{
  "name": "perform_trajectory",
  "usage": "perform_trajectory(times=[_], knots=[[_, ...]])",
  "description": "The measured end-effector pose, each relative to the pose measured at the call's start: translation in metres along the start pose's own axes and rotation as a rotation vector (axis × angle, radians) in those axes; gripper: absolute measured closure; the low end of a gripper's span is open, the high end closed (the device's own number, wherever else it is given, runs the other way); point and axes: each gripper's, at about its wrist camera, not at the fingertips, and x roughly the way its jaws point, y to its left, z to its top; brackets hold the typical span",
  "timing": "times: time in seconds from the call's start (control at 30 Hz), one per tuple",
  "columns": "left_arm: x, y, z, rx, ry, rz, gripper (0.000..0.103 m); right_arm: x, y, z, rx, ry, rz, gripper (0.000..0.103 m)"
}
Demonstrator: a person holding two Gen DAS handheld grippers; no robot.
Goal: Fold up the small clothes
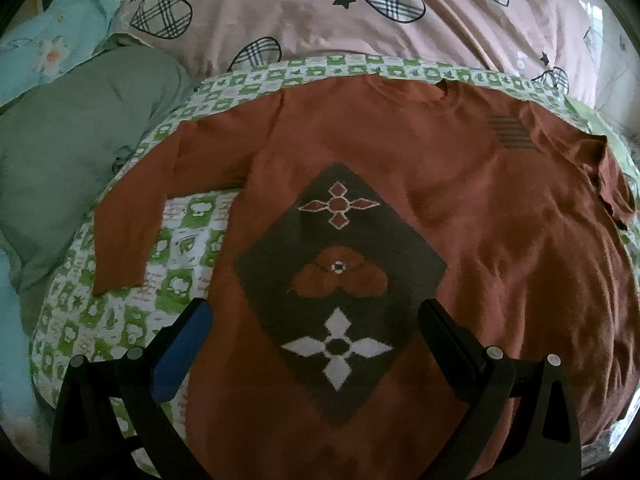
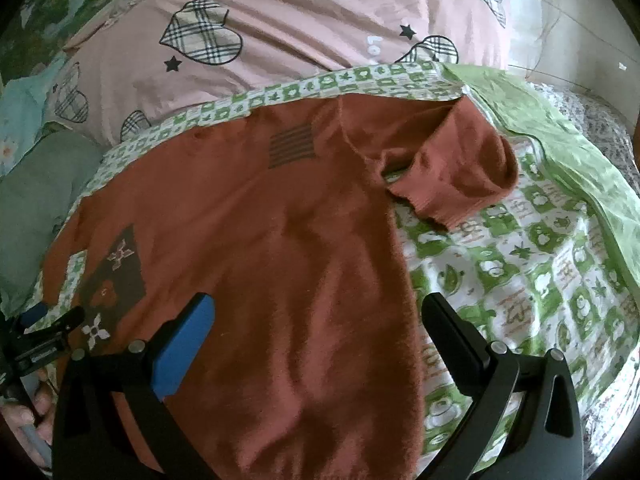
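Note:
A rust-orange sweater (image 1: 460,208) lies flat, front up, on a green-and-white patterned sheet (image 1: 188,220). It has a dark diamond motif with flowers (image 1: 340,280) on the chest. Its one sleeve (image 1: 132,216) lies stretched out and down at the left. Its other sleeve (image 2: 456,176) lies bent back on itself at the right in the right wrist view, where the body (image 2: 280,260) also shows. My left gripper (image 1: 316,320) is open and empty above the motif. My right gripper (image 2: 320,316) is open and empty above the sweater's right side. The left gripper (image 2: 36,332) shows at the far left.
A pink quilt with plaid hearts (image 1: 360,20) lies behind the sweater. A grey-green garment (image 1: 72,128) and light blue cloth (image 1: 60,32) lie at the left. A plain green sheet (image 2: 560,128) is folded at the right.

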Motion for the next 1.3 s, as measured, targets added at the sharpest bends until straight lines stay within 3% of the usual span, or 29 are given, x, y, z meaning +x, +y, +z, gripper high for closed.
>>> perform_trajectory(times=[1.3], knots=[[0.011,-0.011,0.018,0.013,0.012,-0.015,0.000,0.012,-0.017,0.013,-0.001,0.005,-0.018,0.000]])
